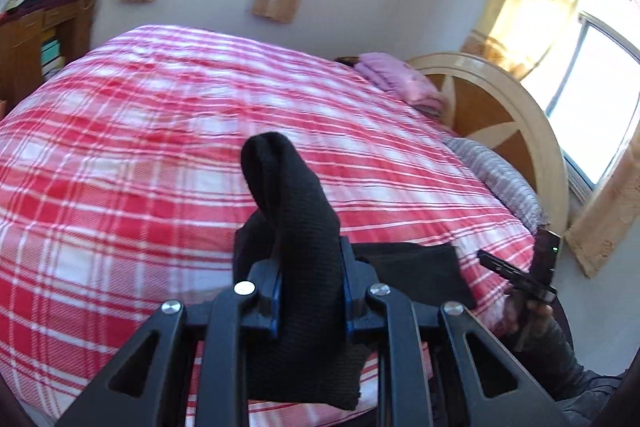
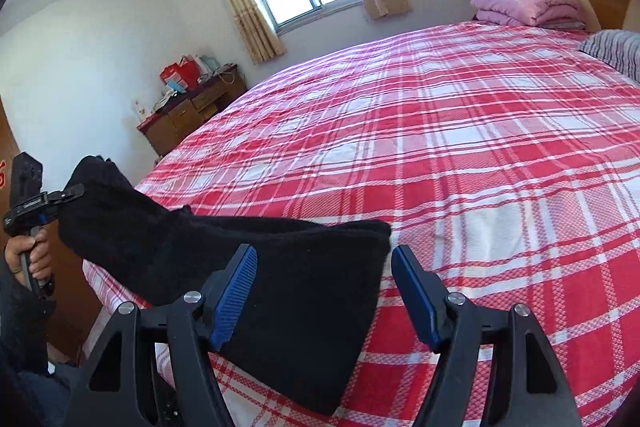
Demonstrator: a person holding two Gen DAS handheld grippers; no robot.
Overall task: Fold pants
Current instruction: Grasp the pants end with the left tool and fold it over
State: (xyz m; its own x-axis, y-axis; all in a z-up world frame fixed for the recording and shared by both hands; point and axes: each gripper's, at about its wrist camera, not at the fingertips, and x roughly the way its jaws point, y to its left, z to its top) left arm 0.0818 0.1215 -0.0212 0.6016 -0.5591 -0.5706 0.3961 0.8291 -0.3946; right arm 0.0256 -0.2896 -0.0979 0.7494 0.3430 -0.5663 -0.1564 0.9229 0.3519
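Here the left tool [image 1: 308, 279] is clenched on a bunched end of the black pants [image 2: 280, 287], raised off the bed [image 2: 460, 155]; its blue pads are almost wholly buried in the knit, only thin edges showing. In the left wrist view the gripped cloth stands up as a rounded hump and blocks the bed just behind it. The right tool [image 2: 324, 291] is released, fingers wide apart, hovering over the pants' right edge; cannot tell whether the left pad touches the fabric or only overlaps it in view. Pants lie at the near edge of the bed, long axis running left to right along that edge, left end lifted toward the left tool, right end flat on the red plaid sheet. The near edge of the pants is cut off behind the right tool's frame. Which end is waist and which is cuffs is hard to make out. A hand [image 2: 30, 255] grips the left tool's handle. Pink folded quilt [image 2: 528, 5] sits far off by the headboard [image 1: 492, 107].
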